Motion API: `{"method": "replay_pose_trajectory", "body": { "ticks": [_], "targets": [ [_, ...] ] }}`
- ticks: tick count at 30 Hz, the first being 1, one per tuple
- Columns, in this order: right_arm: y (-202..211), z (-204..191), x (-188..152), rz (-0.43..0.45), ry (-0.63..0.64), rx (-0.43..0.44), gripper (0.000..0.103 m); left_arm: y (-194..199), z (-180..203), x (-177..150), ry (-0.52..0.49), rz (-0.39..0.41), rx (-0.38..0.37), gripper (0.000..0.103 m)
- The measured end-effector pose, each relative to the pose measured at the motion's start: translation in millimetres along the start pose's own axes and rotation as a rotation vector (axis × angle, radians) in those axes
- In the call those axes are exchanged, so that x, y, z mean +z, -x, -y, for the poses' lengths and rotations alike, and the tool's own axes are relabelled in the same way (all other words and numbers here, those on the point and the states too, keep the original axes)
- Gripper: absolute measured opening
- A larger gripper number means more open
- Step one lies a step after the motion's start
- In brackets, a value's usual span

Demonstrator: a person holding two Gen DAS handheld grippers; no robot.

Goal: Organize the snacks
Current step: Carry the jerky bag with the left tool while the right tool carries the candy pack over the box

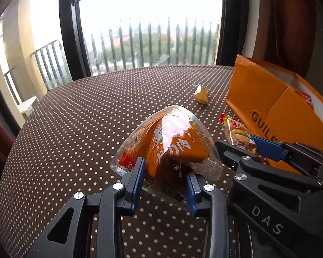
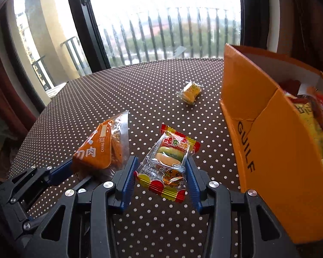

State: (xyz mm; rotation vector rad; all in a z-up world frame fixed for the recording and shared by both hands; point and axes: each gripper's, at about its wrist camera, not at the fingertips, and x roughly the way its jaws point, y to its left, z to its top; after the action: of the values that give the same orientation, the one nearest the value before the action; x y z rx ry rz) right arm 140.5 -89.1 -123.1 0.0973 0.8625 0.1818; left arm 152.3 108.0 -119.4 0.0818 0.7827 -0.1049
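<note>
Dotted tablecloth (image 2: 140,81); left claw (image 1: 164,178) clamped on orange packet (image 1: 172,142), right claw (image 2: 160,176) on burger candy (image 2: 168,161).

Orange box (image 2: 269,150) — right side cut off.

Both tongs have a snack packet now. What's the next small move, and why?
Probably swing the right tongs, shut on the burger gummy packet, rightward over the open orange box and release. The box already holds other snacks and sits closest to that side. The left tongs grip the orange meat-snack packet and can follow; a small yellow packet remains on the table.
</note>
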Motion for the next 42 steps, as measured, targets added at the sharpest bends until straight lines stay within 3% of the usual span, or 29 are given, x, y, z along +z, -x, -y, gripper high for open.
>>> {"method": "replay_pose_trajectory", "body": {
  "ticks": [13,25,42],
  "targets": [
    [57,-3,10,0.116,0.05,0.015,0.047,63,14,9,0.052,0.101,0.018,0.034],
    [98,10,35,0.227,0.063,0.048,0.047,115,44,30,0.038,0.207,0.04,0.034],
    [142,57,58,0.354,0.064,0.014,0.047,128,92,64,0.014,0.307,-0.026,0.034]
  ]
}}
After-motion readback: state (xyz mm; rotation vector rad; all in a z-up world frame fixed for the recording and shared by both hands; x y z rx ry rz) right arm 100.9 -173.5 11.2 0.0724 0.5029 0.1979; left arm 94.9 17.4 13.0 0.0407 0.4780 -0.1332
